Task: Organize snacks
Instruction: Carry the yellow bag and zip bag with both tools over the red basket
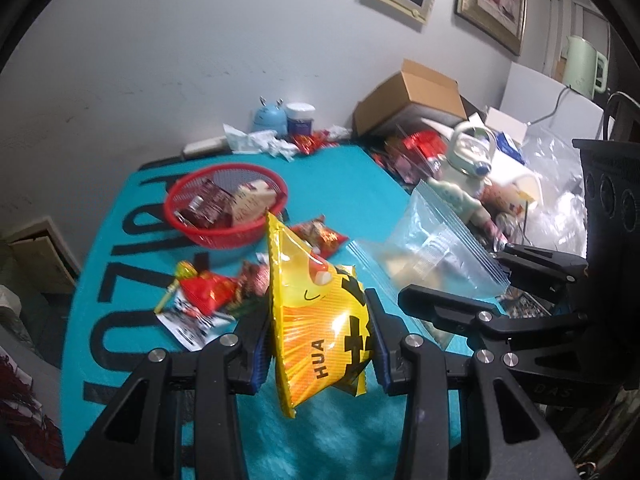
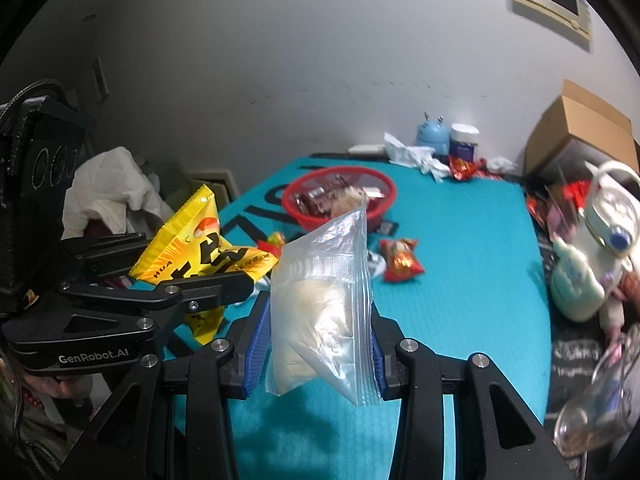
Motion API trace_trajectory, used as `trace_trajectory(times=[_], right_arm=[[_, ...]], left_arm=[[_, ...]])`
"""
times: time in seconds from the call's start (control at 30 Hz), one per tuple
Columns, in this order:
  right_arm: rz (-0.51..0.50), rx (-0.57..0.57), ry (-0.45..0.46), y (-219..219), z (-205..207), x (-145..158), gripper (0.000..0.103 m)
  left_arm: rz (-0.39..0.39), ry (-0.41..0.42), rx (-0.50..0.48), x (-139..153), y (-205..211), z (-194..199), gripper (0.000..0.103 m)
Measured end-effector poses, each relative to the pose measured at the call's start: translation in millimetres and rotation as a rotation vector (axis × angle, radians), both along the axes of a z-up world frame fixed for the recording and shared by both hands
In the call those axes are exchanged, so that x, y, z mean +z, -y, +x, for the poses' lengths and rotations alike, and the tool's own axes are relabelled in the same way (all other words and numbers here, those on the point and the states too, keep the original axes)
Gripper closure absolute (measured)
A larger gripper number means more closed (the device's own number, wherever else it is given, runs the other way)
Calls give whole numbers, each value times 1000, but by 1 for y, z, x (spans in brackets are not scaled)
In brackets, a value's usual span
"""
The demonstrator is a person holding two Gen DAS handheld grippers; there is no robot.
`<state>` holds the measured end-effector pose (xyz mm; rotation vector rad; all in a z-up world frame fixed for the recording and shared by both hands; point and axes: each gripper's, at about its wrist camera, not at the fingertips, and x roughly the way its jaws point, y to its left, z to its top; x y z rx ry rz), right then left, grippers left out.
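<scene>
Two hand-held grippers above a table (image 1: 352,184) covered by a teal mat with large black lettering. The left gripper (image 1: 318,334) has its blue-padded fingers (image 1: 260,344) closed narrowly on a yellow snack packet (image 1: 316,320) printed with black characters and the letters "HUA"; the packet stands nearly upright between the pads, clear of the mat, its upper corner reaching in front of the rim of a red mesh basket (image 1: 192,200). The right gripper (image 2: 318,334) likewise holds, between its fingers (image 2: 256,344), a clear zip bag (image 2: 324,300) containing a pale, crumpled filling; the bag hangs above the mat with its blue zip seam running up its right edge.

In the right wrist view the left gripper appears at the left, tilted, with the yellow packet projecting up and to the right of its fingers; in the left wrist view the right gripper appears at the right with the zip bag beside it. The two held items are near each other but apart.

The red basket sits on the mat toward the far wall and contains several wrapped items, dark brown and cream. Loose on the mat: a red-orange snack packet (image 2: 402,264) just in front of the basket, and a cluster of small red wrappers (image 1: 208,292) with a lollipop to the left. A cardboard box (image 1: 412,96) and a pale kettle (image 1: 468,160) stand beyond the mat's right edge.
</scene>
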<state>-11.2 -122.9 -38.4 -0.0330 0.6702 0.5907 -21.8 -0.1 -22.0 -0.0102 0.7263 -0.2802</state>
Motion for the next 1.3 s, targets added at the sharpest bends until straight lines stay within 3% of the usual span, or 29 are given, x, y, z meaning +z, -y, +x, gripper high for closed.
trace_trajectory(times=[0.6,1.3], right_arm=[[-29,40,99,-26,65,46,62],[-53,36,146,-52,172,57,62]], left_arm=[[14,102,21,39,-25,56,63],[43,155,41,44,-54,164,63]])
